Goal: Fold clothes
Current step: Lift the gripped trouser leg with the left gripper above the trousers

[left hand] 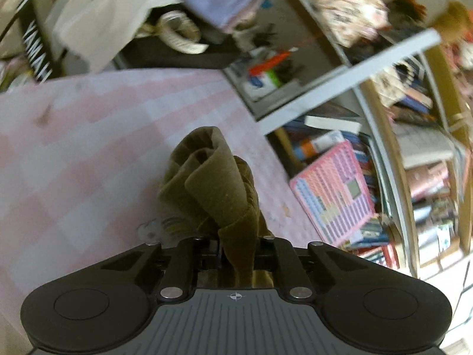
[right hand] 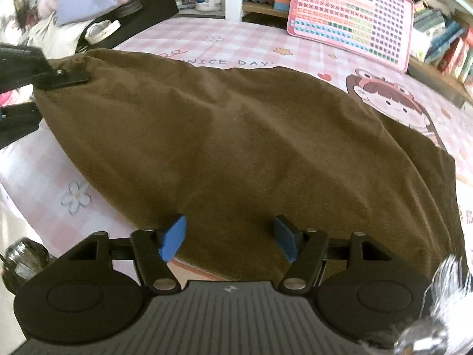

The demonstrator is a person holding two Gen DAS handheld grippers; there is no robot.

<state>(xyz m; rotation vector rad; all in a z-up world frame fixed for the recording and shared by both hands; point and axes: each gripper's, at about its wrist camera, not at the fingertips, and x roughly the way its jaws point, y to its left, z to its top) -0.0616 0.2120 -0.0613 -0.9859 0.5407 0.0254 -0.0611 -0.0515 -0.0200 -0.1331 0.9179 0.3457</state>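
Note:
An olive-brown garment [right hand: 236,136] lies spread over the pink checked cloth [right hand: 207,35] in the right wrist view. My right gripper [right hand: 229,238] is open, its blue pads [right hand: 173,238] just above the garment's near edge, holding nothing. My left gripper [left hand: 236,242] is shut on a bunched corner of the same garment [left hand: 212,177], lifted above the pink cloth [left hand: 88,136]. The left gripper also shows in the right wrist view [right hand: 63,78] at the garment's far left corner.
A pink calculator-style board [right hand: 351,14] leans at the far right of the bed. Shelves of books [left hand: 428,183] stand beside the bed. A black keyboard case [right hand: 142,14], jars and piled pale clothes [left hand: 118,9] sit at the far left.

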